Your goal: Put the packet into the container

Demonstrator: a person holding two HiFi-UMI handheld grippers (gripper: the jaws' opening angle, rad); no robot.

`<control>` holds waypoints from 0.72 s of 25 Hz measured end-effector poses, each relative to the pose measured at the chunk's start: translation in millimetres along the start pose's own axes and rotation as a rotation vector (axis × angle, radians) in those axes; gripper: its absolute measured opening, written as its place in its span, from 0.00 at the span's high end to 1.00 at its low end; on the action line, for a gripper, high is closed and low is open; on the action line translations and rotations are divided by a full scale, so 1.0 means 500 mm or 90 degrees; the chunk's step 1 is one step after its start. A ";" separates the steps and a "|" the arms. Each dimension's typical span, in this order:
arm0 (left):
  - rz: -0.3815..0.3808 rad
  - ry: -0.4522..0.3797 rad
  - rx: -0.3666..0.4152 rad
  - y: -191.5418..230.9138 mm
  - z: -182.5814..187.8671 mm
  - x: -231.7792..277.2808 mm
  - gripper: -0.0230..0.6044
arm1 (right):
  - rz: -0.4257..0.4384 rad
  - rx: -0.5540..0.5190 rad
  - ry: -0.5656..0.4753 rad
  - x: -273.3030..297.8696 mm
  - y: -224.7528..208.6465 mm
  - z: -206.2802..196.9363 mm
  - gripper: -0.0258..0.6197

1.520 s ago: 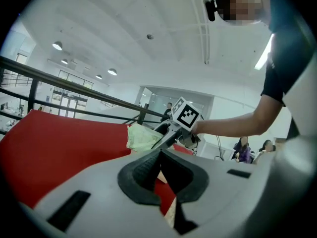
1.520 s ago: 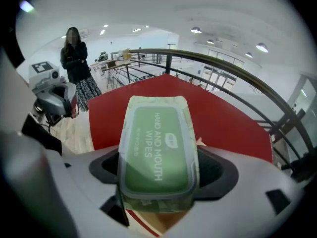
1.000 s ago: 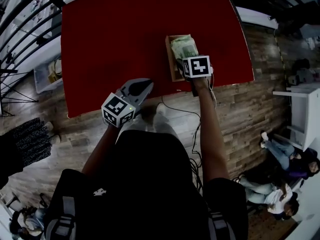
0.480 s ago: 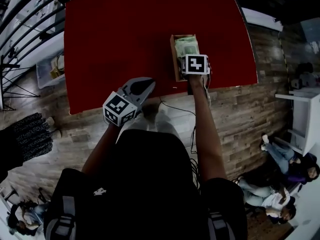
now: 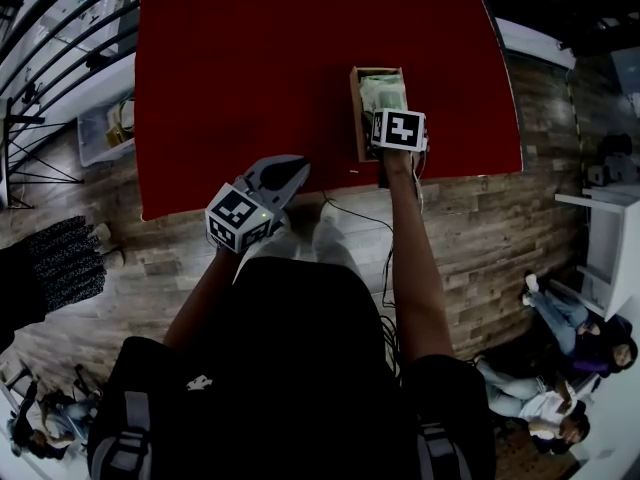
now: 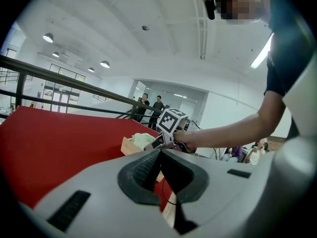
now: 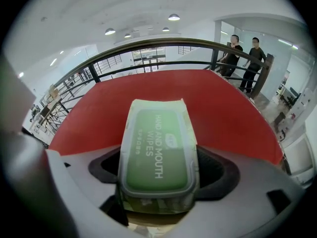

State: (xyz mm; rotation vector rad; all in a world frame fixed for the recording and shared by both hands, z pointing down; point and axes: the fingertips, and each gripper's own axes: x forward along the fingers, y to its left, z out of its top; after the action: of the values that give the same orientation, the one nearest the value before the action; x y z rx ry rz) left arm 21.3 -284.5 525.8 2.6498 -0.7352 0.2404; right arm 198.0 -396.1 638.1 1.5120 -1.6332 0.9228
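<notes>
Sinking packet (image 5: 384, 94) deeper into container (image 5: 357, 118).

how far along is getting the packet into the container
Done: the packet is picked up and clamped in the right hand-held gripper. In hand: it hangs at the wooden container near the edge of the red table, seemingly partly inside. Left: let go and pull that gripper out. The left hand-held gripper is shut, empty and off to the side.

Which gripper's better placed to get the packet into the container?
Right. The right gripper is closed on the wipes packet, over the wooden container. The left gripper is shut and empty at the table edge.
</notes>
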 end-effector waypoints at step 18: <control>0.002 -0.013 -0.004 -0.011 0.015 -0.013 0.95 | 0.064 -0.044 -0.158 -0.107 0.021 0.019 0.38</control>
State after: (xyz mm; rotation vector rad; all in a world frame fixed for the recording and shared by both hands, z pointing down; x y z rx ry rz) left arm 19.1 -280.0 515.3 2.6485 -0.7450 0.2117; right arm 190.3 -377.6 586.3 1.5578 -1.9130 0.7461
